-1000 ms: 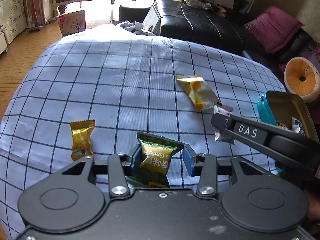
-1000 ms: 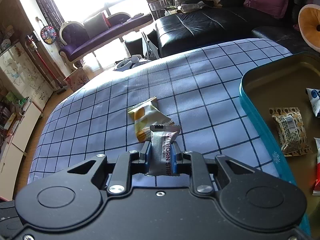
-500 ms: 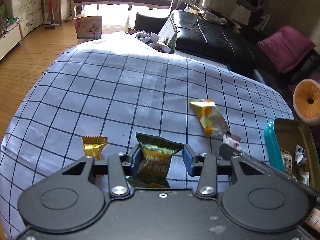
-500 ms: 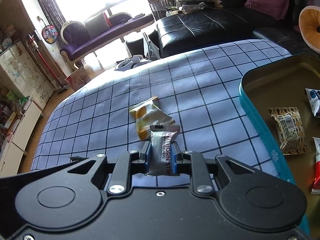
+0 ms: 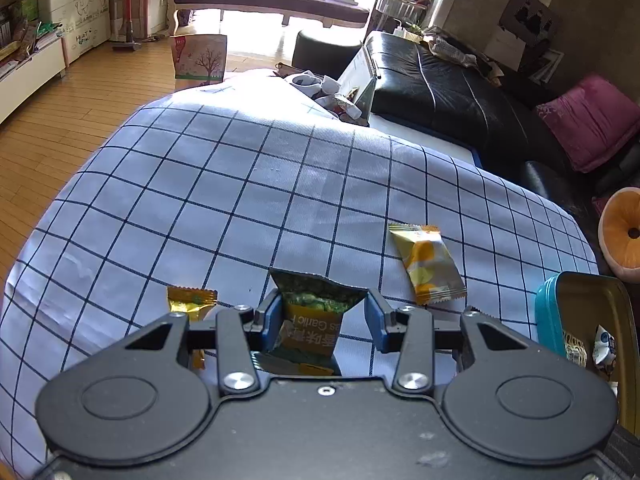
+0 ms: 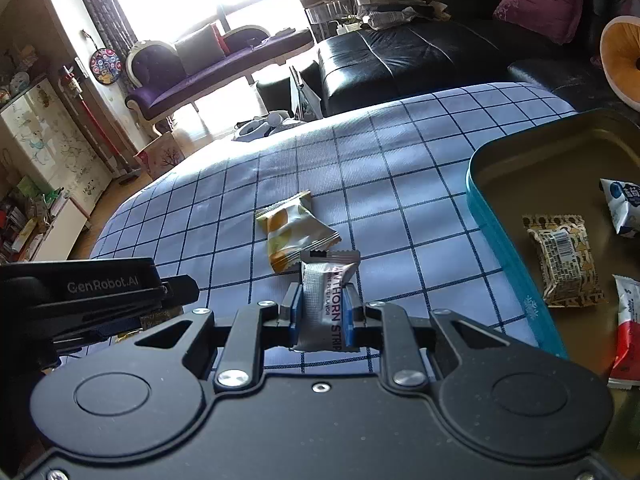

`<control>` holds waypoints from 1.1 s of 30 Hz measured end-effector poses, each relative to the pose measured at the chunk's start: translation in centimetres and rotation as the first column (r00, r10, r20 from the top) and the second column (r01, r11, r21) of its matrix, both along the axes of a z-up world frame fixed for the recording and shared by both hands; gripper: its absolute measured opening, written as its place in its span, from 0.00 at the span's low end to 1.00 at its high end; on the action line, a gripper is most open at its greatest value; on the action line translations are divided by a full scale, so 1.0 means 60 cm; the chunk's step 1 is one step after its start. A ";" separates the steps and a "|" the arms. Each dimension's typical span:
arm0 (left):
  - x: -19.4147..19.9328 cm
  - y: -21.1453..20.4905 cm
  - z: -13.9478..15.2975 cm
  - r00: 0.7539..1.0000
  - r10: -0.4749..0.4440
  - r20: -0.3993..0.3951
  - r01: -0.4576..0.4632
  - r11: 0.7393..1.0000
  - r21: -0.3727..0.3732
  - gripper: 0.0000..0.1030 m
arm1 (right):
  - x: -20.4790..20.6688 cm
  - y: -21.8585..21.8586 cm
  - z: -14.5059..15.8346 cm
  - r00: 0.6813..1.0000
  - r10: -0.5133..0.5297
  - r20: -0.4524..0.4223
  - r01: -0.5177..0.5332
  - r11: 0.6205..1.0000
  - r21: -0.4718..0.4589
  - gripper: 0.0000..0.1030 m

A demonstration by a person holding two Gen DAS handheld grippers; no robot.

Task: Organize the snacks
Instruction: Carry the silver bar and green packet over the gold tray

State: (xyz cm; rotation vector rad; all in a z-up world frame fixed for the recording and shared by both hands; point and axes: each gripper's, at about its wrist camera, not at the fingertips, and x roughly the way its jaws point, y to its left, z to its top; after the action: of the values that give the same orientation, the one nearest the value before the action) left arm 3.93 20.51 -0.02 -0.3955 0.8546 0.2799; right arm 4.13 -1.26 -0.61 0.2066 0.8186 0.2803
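Note:
My left gripper [image 5: 322, 308] is shut on a green and yellow garlic snack packet [image 5: 316, 320], which stands upright between the blue pads above the checked cloth [image 5: 240, 208]. In the right wrist view my right gripper [image 6: 322, 308] is shut on a silver hawthorn strip packet [image 6: 320, 300]. A yellow and white packet [image 5: 430, 264] [image 6: 294, 230] lies on the cloth just ahead of both grippers. Left of my left gripper lies a small gold candy [image 5: 190, 300], partly hidden by a finger. The teal tin [image 6: 504, 256] [image 5: 546, 320] stands to the right.
Inside the tin lie a brown patterned packet [image 6: 564, 264], a white and blue packet [image 6: 624, 208] and a red and white one [image 6: 626, 332]. The left gripper's black body [image 6: 100, 292] shows at the left of the right wrist view. A black sofa [image 5: 440, 92] stands beyond the table.
The left wrist view has rolled and swung left; the right gripper has dropped out of it. The left gripper's body has come into the right wrist view. Both packets stay gripped.

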 end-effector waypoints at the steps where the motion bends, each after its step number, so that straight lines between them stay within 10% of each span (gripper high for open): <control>1: 0.000 0.000 0.001 1.000 0.004 0.002 -0.004 1.000 0.000 0.43 | -0.001 -0.001 0.000 1.000 0.001 0.001 -0.001 1.000 0.000 0.28; 18: 0.014 -0.041 0.024 0.999 0.028 0.042 -0.027 1.000 -0.015 0.43 | -0.017 -0.080 0.040 0.997 -0.048 0.057 0.043 0.996 0.082 0.28; 33: 0.015 -0.228 0.066 0.962 -0.251 0.110 0.255 0.967 -0.018 0.43 | -0.061 -0.246 0.118 0.916 -0.351 0.195 0.328 0.934 0.141 0.28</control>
State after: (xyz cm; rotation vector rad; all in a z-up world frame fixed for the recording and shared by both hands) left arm 4.84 6.85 3.91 -0.3233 0.7953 0.0081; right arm 0.47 -16.02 6.47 0.4062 0.5381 0.0149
